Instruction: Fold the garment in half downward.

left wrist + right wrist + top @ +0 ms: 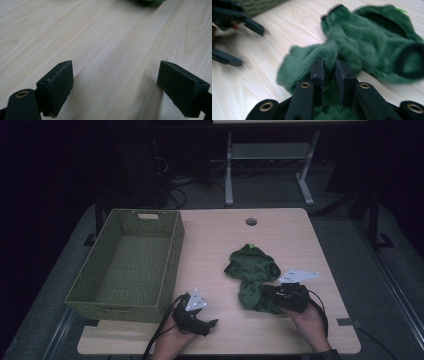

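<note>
High view: green fleece garment [252, 275] lies mid-desk [220, 235], right of the woven basket [125, 265]. Left gripper view: left tool [113, 87] gapes wide, holding nothing. Right gripper view: right tool [329, 75] pinches a thin fold of the garment; so shallow a grip could slip when lifted.

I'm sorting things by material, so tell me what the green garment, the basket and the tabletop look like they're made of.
The green garment looks like soft fleece or plush: fuzzy matte pile, darker trim at its openings. The basket seems woven, maybe paper cord or plastic wicker, going by its olive lattice texture; which one is unclear. The tabletop shows pale wood grain with a smooth, low-sheen surface, possibly laminate rather than solid wood.
</note>
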Action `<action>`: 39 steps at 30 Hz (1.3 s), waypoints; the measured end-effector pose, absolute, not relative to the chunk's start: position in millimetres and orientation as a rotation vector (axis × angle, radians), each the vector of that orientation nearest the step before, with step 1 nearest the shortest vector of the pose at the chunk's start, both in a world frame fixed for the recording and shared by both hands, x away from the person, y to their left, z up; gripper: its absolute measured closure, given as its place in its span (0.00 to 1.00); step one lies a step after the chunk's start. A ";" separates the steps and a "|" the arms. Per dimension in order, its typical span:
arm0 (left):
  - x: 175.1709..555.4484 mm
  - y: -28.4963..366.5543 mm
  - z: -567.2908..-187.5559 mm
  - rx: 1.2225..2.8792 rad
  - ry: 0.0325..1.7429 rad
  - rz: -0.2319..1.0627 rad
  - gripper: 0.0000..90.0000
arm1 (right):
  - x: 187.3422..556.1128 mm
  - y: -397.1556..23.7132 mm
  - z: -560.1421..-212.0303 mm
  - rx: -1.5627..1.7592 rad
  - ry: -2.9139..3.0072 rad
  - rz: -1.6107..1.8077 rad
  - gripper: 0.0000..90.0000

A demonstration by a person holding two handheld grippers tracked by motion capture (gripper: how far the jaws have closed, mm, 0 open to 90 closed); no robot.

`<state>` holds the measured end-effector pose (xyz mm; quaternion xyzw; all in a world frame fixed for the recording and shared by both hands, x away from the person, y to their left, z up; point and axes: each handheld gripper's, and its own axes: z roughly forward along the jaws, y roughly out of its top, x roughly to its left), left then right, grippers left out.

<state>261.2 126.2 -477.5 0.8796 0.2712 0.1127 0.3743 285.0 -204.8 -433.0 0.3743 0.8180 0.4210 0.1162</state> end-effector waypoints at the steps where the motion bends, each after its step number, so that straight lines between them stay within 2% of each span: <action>1: 261.1 126.2 -477.5 2.253 0.695 0.288 0.14 | 284.5 -207.7 -433.9 1.104 2.389 1.225 0.85; 8: 261.0 125.9 -477.7 2.247 0.698 0.286 0.14 | 283.8 -228.3 -425.1 1.134 2.322 1.217 0.87; 13: 261.1 126.2 -477.4 2.253 0.694 0.287 0.14 | 291.0 -221.9 -414.2 1.108 2.326 1.295 0.91; 25: 261.4 126.5 -477.2 2.258 0.690 0.290 0.14 | 315.1 -192.5 -450.6 1.121 2.497 1.142 0.92; 33: 261.3 126.5 -477.3 2.258 0.690 0.289 0.14 | 318.8 -180.8 -462.1 1.103 2.572 1.062 0.94; 36: 261.4 126.5 -477.3 2.258 0.690 0.289 0.14 | 318.0 -180.7 -460.9 1.086 2.566 1.052 0.93; 39: 261.4 126.4 -477.3 2.257 0.690 0.288 0.14 | 315.0 -185.0 -454.9 1.085 2.532 1.064 0.87</action>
